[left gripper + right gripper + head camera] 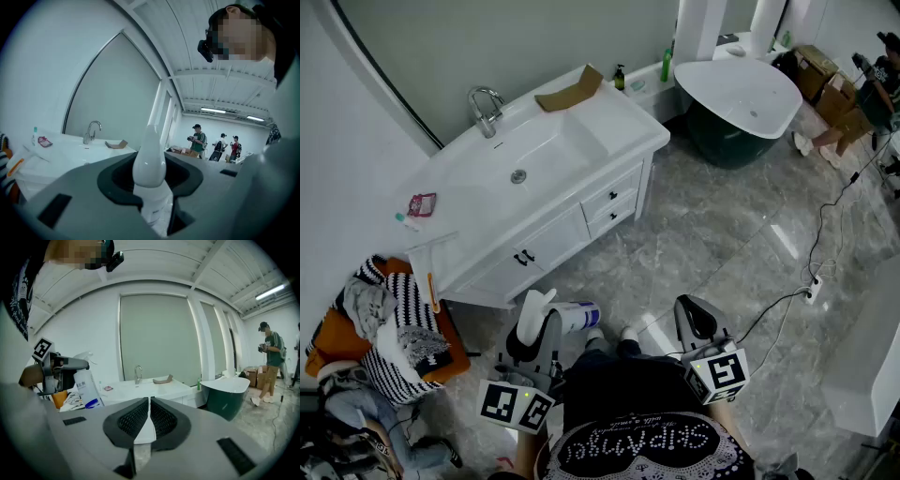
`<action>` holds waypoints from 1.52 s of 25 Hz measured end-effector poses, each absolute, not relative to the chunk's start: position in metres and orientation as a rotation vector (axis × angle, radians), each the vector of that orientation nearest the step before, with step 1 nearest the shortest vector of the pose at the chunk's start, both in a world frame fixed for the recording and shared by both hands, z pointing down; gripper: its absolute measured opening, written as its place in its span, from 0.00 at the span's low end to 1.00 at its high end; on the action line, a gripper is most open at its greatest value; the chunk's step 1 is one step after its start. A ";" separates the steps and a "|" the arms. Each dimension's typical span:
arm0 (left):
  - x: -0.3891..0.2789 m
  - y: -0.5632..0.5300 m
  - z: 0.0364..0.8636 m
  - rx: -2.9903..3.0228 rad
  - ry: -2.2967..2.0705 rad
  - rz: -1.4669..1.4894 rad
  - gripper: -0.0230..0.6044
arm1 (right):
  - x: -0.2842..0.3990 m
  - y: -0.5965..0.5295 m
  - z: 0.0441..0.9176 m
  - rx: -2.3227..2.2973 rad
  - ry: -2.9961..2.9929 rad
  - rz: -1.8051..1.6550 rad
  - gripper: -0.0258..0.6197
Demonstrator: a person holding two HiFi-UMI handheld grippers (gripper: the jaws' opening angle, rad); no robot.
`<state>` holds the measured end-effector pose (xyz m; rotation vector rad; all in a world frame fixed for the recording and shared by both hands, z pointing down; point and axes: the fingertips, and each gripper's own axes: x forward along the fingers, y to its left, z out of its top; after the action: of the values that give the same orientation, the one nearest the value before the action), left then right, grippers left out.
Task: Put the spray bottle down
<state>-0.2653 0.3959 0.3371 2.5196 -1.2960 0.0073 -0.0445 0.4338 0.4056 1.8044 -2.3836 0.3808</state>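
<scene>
Bathroom; bottle (149,161) prob. in L gripper (546,323)

Cool, even light falls from ceiling strips (213,110). Glare streaks the floor (787,234); gripper views bend and darken at their edges.

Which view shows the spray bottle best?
Right gripper view: the bottle appears side-on, label visible, in the left gripper. Head view shows it from above; left gripper view shows only its top, close up.
</scene>
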 end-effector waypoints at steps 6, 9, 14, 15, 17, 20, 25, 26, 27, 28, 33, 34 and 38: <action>-0.253 0.397 0.335 2.529 -1.299 0.003 0.27 | -0.033 0.435 0.409 1.792 -2.392 0.362 0.08; -0.248 0.398 0.335 2.532 -1.299 -0.005 0.27 | -0.032 0.434 0.408 1.785 -2.398 0.369 0.08; -0.242 0.400 0.336 2.523 -1.305 -0.017 0.27 | -0.024 0.435 0.417 1.758 -2.411 0.365 0.08; -0.242 0.400 0.337 2.520 -1.305 -0.016 0.27 | -0.023 0.435 0.418 1.755 -2.421 0.377 0.08; -0.242 0.397 0.339 2.515 -1.303 -0.009 0.27 | -0.023 0.433 0.420 1.760 -2.432 0.400 0.09; -0.243 0.391 0.341 2.510 -1.297 0.006 0.27 | -0.021 0.427 0.421 1.772 -2.419 0.423 0.09; -0.241 0.363 0.346 2.504 -1.269 0.014 0.27 | -0.021 0.407 0.427 1.771 -2.383 0.436 0.09; -0.240 0.356 0.347 2.505 -1.258 0.014 0.27 | -0.021 0.402 0.427 1.779 -2.374 0.436 0.09; -0.239 0.347 0.348 2.507 -1.244 0.013 0.27 | -0.020 0.396 0.427 1.790 -2.361 0.440 0.09; -0.238 0.338 0.348 2.510 -1.230 0.011 0.27 | -0.018 0.389 0.427 1.806 -2.346 0.447 0.09; -0.226 0.284 0.341 2.547 -1.163 -0.006 0.27 | -0.014 0.347 0.420 1.875 -2.300 0.483 0.09; -0.223 0.272 0.337 2.558 -1.151 -0.009 0.27 | -0.014 0.337 0.416 1.880 -2.298 0.481 0.09; -0.213 0.230 0.323 2.612 -1.100 -0.013 0.27 | -0.016 0.303 0.403 1.909 -2.280 0.452 0.09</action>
<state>-0.2125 0.2299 0.3232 2.6124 -1.1002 -0.0130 -0.0163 0.3033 0.4032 1.9086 -2.2797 0.4519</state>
